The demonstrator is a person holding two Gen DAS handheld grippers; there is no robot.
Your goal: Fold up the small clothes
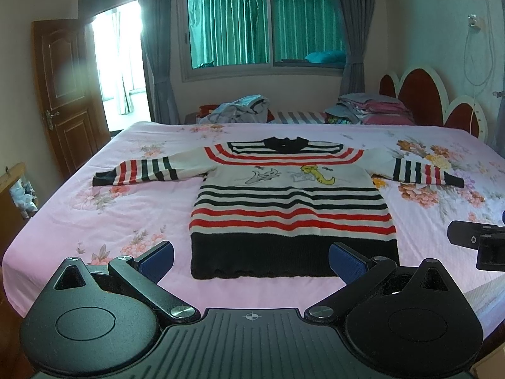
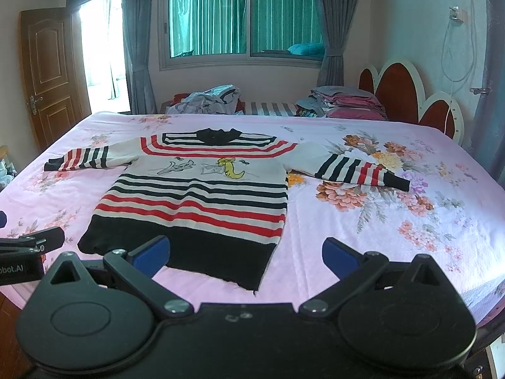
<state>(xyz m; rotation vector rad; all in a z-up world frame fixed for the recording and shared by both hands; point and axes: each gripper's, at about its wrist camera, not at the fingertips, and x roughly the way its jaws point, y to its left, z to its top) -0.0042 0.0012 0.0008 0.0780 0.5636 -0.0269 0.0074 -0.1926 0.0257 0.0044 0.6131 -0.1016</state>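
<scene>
A small striped sweater (image 1: 290, 202) in red, black and cream lies flat and face up on the pink floral bed sheet (image 1: 126, 208), both sleeves spread out sideways. It also shows in the right wrist view (image 2: 195, 202). My left gripper (image 1: 251, 260) is open and empty, just short of the black hem. My right gripper (image 2: 246, 254) is open and empty, near the hem's right corner. The right gripper's body shows at the right edge of the left wrist view (image 1: 476, 240). The left gripper's body shows at the left edge of the right wrist view (image 2: 28, 249).
A heap of loose clothes (image 1: 240, 109) and a stack of folded clothes (image 1: 375, 107) lie at the far edge of the bed. A red and white headboard (image 1: 442, 101) stands at the right. A wooden door (image 1: 60, 94) is at the left.
</scene>
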